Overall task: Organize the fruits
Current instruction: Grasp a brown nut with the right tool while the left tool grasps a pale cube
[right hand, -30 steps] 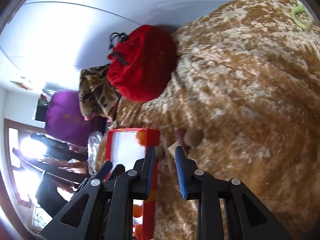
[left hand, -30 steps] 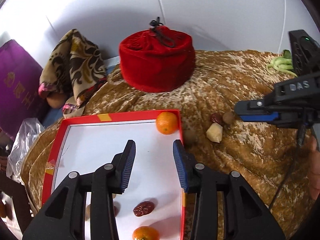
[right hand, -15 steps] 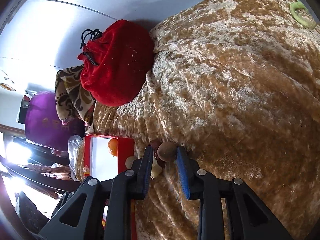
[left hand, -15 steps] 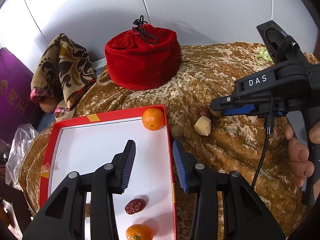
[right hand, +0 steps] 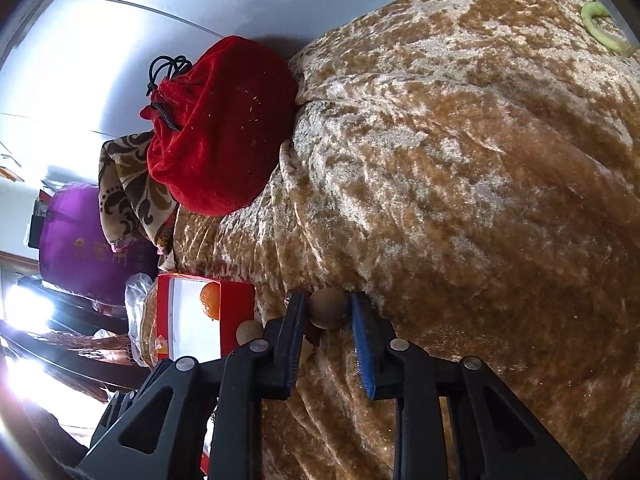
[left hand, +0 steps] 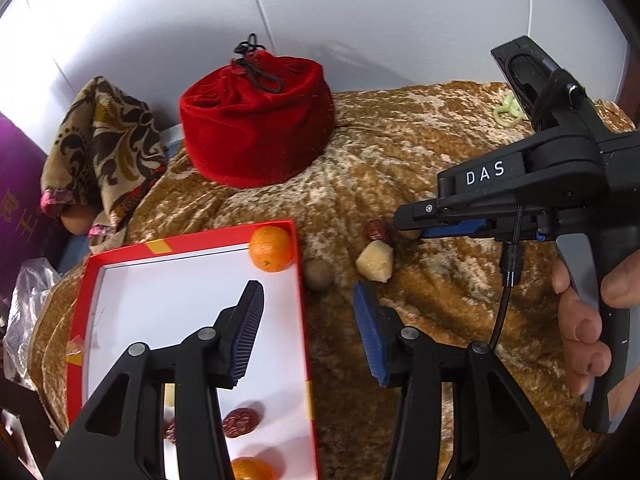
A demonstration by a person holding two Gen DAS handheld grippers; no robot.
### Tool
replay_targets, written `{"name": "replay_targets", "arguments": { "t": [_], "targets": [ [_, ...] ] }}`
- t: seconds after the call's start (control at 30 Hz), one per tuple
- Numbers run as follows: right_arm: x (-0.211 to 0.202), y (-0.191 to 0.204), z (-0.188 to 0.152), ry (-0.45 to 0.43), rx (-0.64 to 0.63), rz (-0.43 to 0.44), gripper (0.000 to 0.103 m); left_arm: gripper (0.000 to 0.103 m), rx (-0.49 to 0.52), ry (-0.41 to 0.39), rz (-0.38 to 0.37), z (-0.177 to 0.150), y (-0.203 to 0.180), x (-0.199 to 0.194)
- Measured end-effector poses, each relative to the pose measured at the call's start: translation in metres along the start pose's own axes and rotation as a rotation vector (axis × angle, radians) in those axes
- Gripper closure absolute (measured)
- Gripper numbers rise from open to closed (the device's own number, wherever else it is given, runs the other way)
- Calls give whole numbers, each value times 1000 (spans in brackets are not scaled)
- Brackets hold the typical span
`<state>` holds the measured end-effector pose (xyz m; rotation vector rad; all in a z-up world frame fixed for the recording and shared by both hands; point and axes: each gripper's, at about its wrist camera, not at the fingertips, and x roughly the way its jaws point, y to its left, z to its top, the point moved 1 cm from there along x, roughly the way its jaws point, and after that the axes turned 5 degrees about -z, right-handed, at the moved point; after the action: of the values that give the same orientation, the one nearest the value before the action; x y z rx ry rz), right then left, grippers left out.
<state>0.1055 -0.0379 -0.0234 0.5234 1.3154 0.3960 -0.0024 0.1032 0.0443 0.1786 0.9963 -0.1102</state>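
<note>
red pouch [left hand: 256,120] behind, red tray [left hand: 302,320] beside – patterned cloth [left hand: 104,148] left

Lower orange [left hand: 252,469] cut by frame edge, pale piece [left hand: 169,394] mostly behind left claw [left hand: 308,332]

I see a red velvet drawstring pouch [left hand: 256,120] upper centre on the crumpled golden-brown velvet cloth [left hand: 420,152], a patterned brown-and-cream fabric [left hand: 104,148] at left, and possibly a pale green ring [left hand: 506,114] upper right.

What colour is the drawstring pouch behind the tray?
Deep red velvet pouch with a black cord; it shows best in the left wrist view.
</note>
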Motion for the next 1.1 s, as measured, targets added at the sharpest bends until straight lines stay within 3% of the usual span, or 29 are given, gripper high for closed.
{"name": "replay_targets", "arguments": {
  "t": [0.27,0.43,0.63,0.97,1.1],
  "targets": [
    [-39,-8,-9,5,-6,-35,79,58,125,22,-114,7,-28,21],
    [-54,-26,-15,32,-9,-64,79,58,131,34,-164,8,-30,32],
    [-58,-43,-19,56,1,-77,79,58,103,48,-165,10,-29,43],
    [-55,-45,-20,72,7,-71,79,77,100,85,-157,13,-30,60],
    [-54,-44,-21,70,8,-74,79,77,92,74,-158,13,-30,60]
  ]
}}
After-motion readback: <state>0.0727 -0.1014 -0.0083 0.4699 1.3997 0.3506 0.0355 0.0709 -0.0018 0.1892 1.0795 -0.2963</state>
